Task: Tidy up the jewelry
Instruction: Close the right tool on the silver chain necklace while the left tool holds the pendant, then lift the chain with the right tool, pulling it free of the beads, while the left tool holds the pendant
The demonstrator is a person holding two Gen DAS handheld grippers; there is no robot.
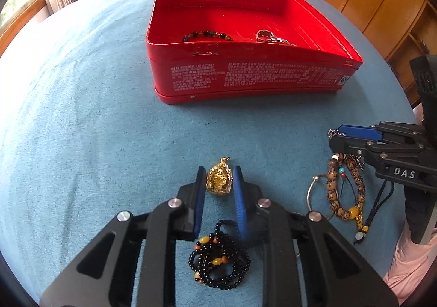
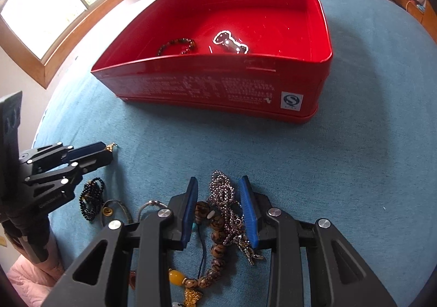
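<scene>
Claws straddle jewelry, unclamped, on blue bedspread near window.

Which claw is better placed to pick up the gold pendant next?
The left claw. Its open blue fingers already straddle the gold pendant on the blue cloth. The right claw is around the silver chain instead.

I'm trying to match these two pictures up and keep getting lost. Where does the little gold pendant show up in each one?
Left wrist view: the gold pendant lies low in the middle, on the blue cloth between the left gripper and its open fingers.
Right wrist view: only a gold tip peeks out at far left, by that gripper's fingertips.
Shared landmark: the red tin, beyond the pendant in both.
</scene>
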